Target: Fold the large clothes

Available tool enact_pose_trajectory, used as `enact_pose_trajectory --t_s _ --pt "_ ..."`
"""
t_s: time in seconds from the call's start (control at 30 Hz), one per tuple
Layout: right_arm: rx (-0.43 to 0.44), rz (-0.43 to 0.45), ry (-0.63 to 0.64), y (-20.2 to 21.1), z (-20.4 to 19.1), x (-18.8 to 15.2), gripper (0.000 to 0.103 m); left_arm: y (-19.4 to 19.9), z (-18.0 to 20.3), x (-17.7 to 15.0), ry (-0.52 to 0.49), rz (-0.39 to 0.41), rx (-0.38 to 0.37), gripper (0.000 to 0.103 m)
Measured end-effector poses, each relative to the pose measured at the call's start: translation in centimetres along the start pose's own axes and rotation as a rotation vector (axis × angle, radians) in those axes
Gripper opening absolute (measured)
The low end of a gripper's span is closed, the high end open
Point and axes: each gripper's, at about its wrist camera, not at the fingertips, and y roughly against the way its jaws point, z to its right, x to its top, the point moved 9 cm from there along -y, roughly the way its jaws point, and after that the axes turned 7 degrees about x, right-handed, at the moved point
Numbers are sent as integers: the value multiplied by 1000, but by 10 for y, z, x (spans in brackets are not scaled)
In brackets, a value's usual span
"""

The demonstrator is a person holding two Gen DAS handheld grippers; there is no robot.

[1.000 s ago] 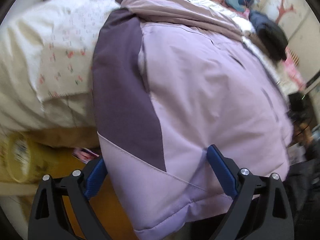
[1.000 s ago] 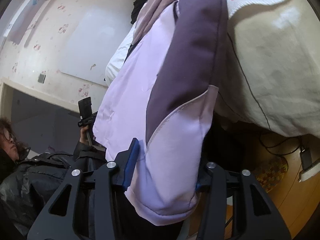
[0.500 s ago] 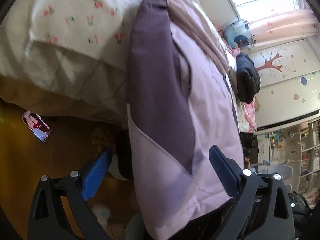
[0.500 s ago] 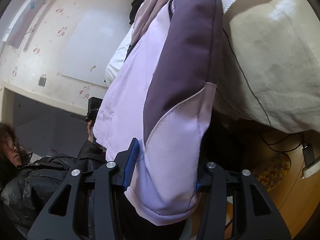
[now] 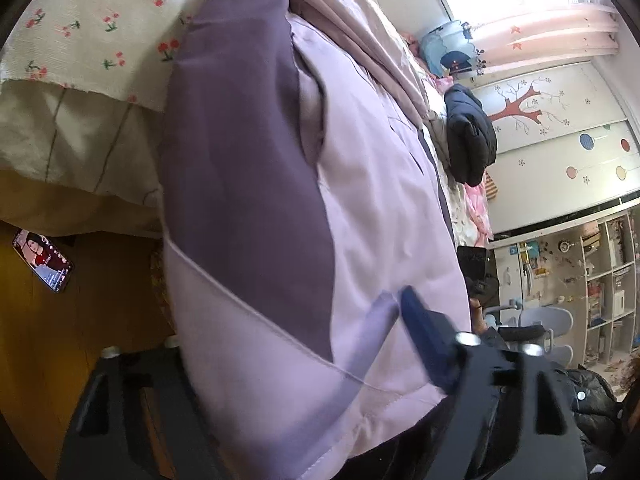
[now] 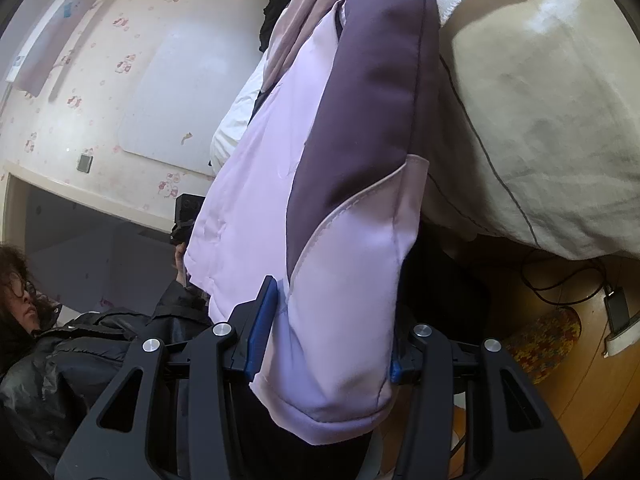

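At nine o'clock in my left view I saw a lit phone (image 5: 43,260) lying on the wooden floor (image 5: 48,340). A cherry-print blanket (image 5: 100,28) covered the bed at eleven. A dark coat (image 5: 470,136) sat at two, white shelves (image 5: 608,276) at four. In my right view a charger (image 6: 618,308) lay at four, near a knitted cushion (image 6: 544,340).
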Motion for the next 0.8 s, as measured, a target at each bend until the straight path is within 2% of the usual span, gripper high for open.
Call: enact_pose_trajectory --t_s 0.03,0.13,0.23,0.3,0.33,0.37,0.43,0.53,0.6,0.63,0.67,0.73,0.8 --pt "5 -2 5 0 -1 -1 44 1 -2 -1 2 5 3 57" --pt "33 9 51 4 -14 -1 41 9 -4 1 -8 44 -26 43" --pt "28 8 62 9 -17 -1 41 16 -5 1 -10 71 -56 41" --pt "23 -5 27 8 -8 -1 41 11 -9 0 10 56 -80 42" --pt "26 -9 13 7 -4 -1 45 8 -12 -1 28 43 -96 43" --pt "23 -11 3 5 -1 -1 49 4 -17 -2 54 27 -110 54" --pt "22 -8 -6 1 3 0 50 -5 -24 -3 100 2 -116 69" --pt "55 7 -21 -1 4 1 50 -8 -25 -2 122 19 -156 69" --pt "52 9 15 0 -1 1 46 -4 -21 0 116 50 -152 63" --pt "44 14 31 -1 -4 4 40 -2 -17 0 106 62 -147 51" --pt "41 19 45 -1 -8 5 34 2 -13 0 93 76 -124 49" --pt "44 39 84 3 -20 8 28 12 -4 4 67 115 -96 36" --pt "52 62 114 8 -30 12 25 25 3 9 58 162 -82 29"
